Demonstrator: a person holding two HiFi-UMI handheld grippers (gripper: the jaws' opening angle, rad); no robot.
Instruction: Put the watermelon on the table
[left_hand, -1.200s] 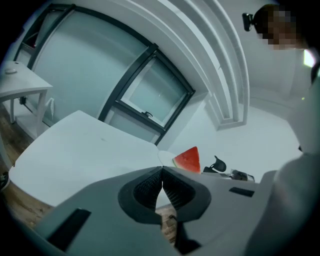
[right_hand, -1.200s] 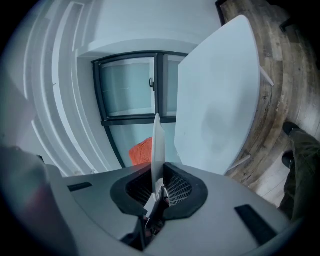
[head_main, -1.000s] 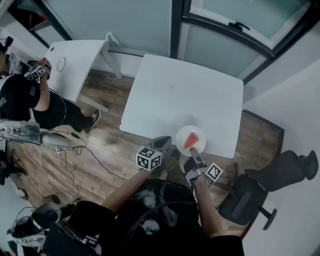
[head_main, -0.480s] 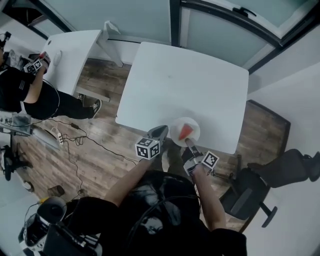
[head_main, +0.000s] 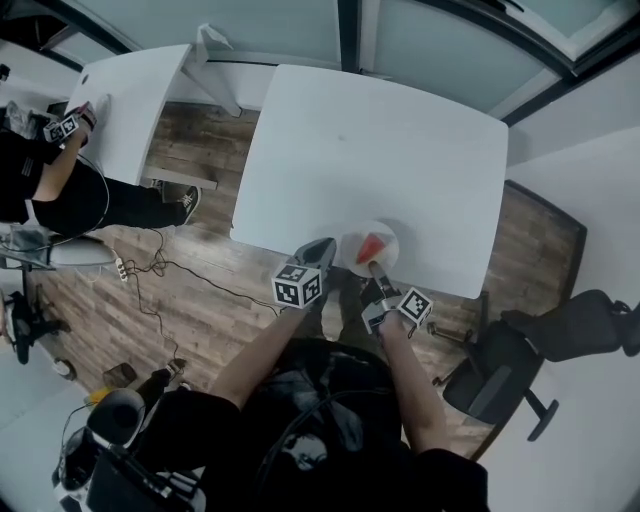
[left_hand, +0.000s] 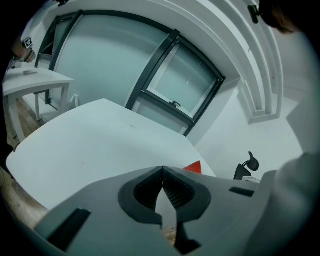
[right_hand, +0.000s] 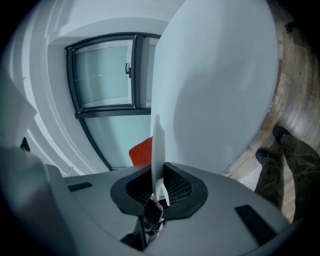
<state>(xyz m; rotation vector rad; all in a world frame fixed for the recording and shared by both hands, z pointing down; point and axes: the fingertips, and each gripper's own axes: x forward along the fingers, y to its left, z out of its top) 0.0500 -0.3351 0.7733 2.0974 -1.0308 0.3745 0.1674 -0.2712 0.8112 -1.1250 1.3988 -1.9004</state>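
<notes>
Jaws shut together on nothing, left hand-held gripper sits just left of round white plate. Red triangular watermelon wedge lies on that plate, at near edge of white worktop (contact with it unclear). Right hand-held gripper clamps the plate's near rim.

— What lies ahead of the fingers?
— The left gripper, jaws tip to tip on nothing, faces a white table. A red watermelon tip peeks just right of them, with a window far beyond.
</notes>
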